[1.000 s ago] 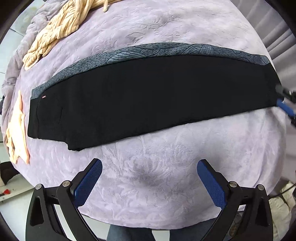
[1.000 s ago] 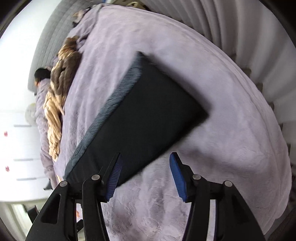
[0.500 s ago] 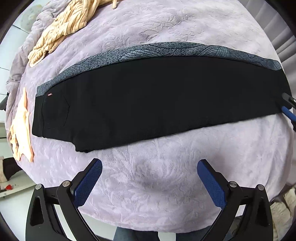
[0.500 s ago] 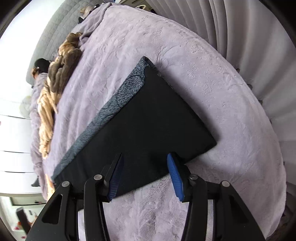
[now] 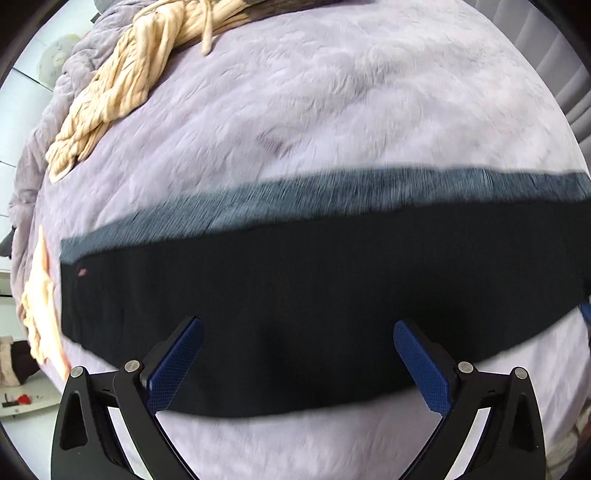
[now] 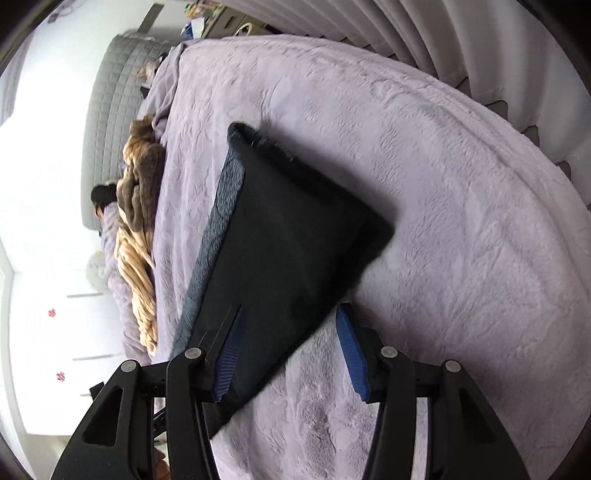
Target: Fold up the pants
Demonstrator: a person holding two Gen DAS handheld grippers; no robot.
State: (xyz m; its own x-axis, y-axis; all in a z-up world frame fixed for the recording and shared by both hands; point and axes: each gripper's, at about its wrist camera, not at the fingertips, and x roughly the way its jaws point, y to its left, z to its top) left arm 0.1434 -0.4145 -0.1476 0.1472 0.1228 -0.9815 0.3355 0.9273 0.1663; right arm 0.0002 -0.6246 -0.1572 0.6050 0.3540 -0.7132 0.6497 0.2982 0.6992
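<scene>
lilac plush bedspread (image 5: 332,110) across the whole bed, with pleated curtains (image 6: 424,33) along its far side and a grey quilted headboard (image 6: 110,110) at one end.

on that bedspread, near its front edge: black pants (image 5: 314,295), already doubled leg over leg into one long flat band, a grey patterned strip showing along the band's far edge. waist end with a tiny red tag to the left of the band, hem end (image 6: 314,206) to the right. so first lengthwise fold judged done; crosswise folds, hem toward waist, judged still left.

beyond the pants, toward the headboard: heap of cream chunky knit (image 5: 122,85). off the waist end, at the bedspread's left border: peach cloth (image 5: 38,306), kind unclear.

over the band's near edge, about mid-length: left gripper (image 5: 297,334), spread wide, gripping nothing, blue pads (image 5: 177,365) hanging above black cloth; contact not discernible through blur.

at the hem end's near corner: right gripper (image 6: 290,326), parted and empty, one pad over the cloth, the other over bare bedspread just beside the edge. looks poised to pinch the hem, not yet clamped.
</scene>
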